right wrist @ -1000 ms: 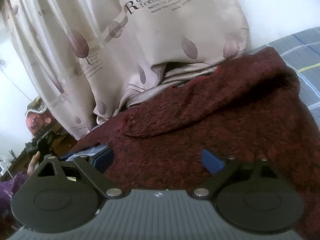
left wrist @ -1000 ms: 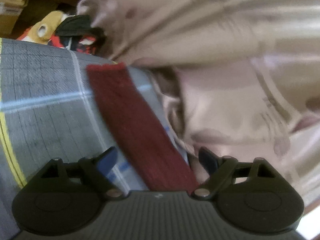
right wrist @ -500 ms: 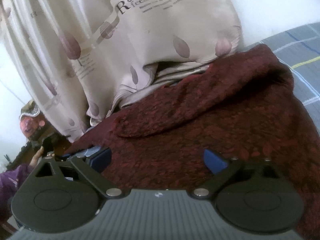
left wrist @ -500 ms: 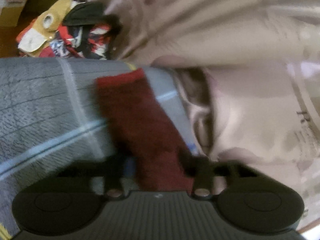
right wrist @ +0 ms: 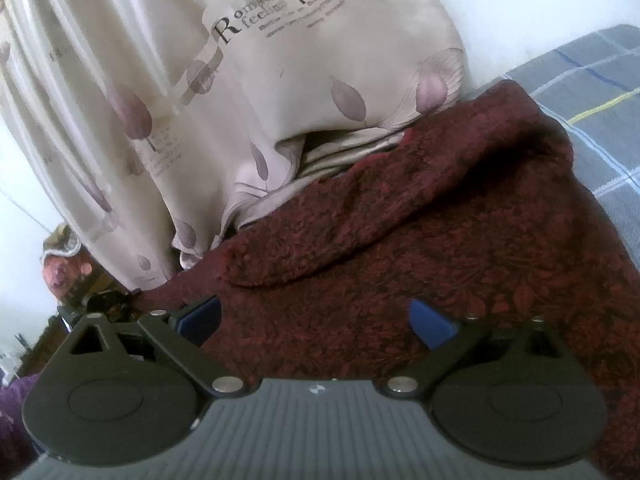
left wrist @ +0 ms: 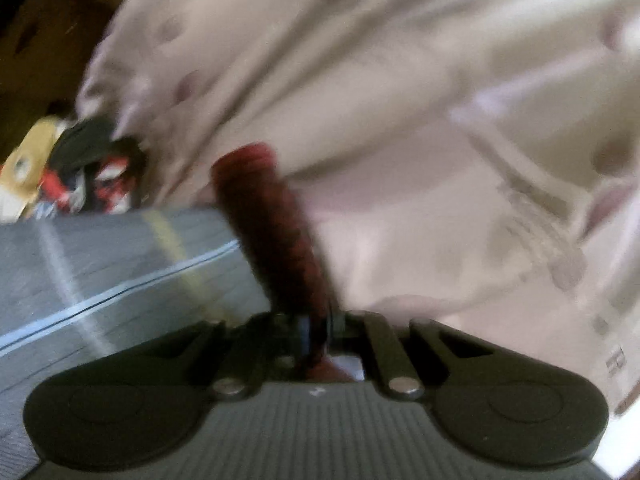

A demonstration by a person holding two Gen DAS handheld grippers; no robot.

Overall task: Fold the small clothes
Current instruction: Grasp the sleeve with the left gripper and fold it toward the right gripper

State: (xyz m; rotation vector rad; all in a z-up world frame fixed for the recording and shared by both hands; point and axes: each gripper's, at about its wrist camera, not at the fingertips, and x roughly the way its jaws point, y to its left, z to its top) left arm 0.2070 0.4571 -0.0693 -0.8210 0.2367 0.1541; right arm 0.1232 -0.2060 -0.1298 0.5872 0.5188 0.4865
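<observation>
The left hand-held gripper (left wrist: 316, 332) is clamped on a narrow strip of the dark red garment (left wrist: 272, 240), which rises from between its closed fingers and stands clear of the grey checked bed cover (left wrist: 100, 272). The right hand-held gripper (right wrist: 316, 320) has its fingers spread wide, with nothing between them, hovering low over the broad body of the same dark red garment (right wrist: 420, 264), which lies rumpled on the bed with one flap already turned over itself.

This looks like an early fold: one end is gripped and raised, the other not yet taken. The next move probably calls for the right fingers to pinch an edge so both can carry the cloth over flat.

Room is tight at the bed's far edge, where a beige leaf-printed curtain (right wrist: 248, 92) hangs touching the garment. Open bed cover shows toward the right, and left of the lifted strip. A heap of coloured clothes (left wrist: 80, 172) lies beyond that edge.
</observation>
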